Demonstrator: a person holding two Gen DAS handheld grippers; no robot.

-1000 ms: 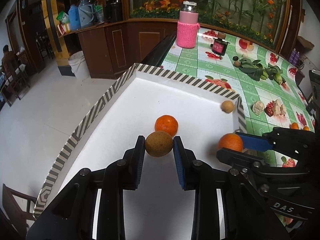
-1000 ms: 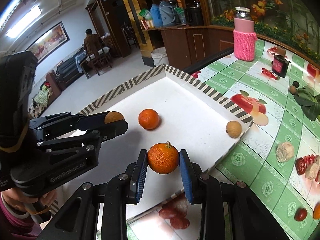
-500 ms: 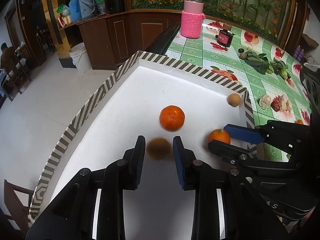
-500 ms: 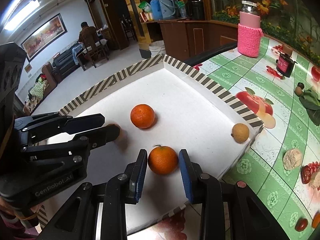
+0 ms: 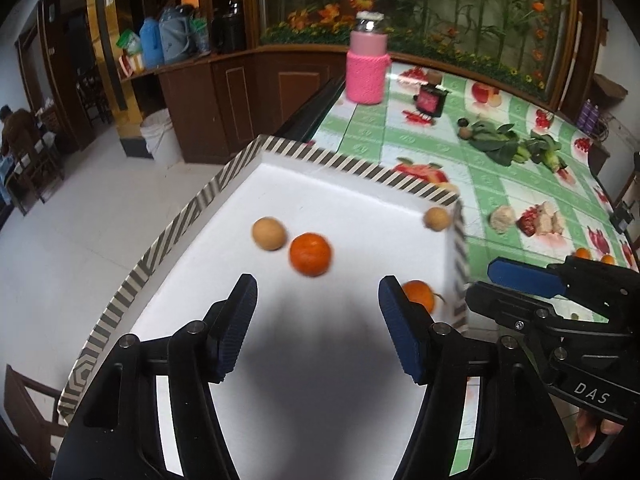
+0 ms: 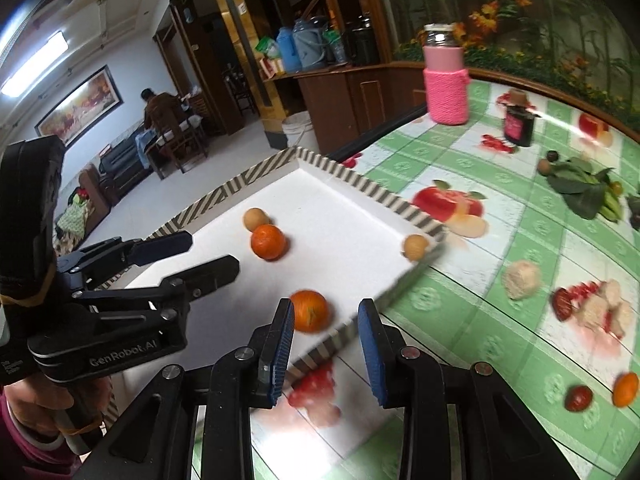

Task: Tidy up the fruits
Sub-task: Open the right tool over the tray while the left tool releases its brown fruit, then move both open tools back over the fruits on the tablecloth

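Note:
A white tray with a striped rim (image 5: 236, 168) (image 6: 372, 188) holds two oranges and two tan round fruits. In the left wrist view one orange (image 5: 310, 254) lies mid-tray beside a tan fruit (image 5: 269, 233), another tan fruit (image 5: 437, 219) sits in the far right corner, and the second orange (image 5: 419, 295) lies by the right wall. My left gripper (image 5: 316, 304) is open and empty above the tray's near part. My right gripper (image 6: 326, 320) is open and empty over the tray's near edge, just behind the second orange (image 6: 310, 310).
The green fruit-print tablecloth (image 6: 500, 344) carries a pink-sleeved bottle (image 6: 445, 80), a dark jar (image 6: 519, 122), leafy greens (image 6: 588, 194), a pale lump (image 6: 522, 280), red and pale pieces (image 6: 592, 308), a small orange (image 6: 626, 390) and a red fruit (image 6: 578, 397).
Both grippers opened and drew back. The tan fruit left my left gripper and now lies left of the middle orange. The orange left my right gripper and lies by the tray's wall.

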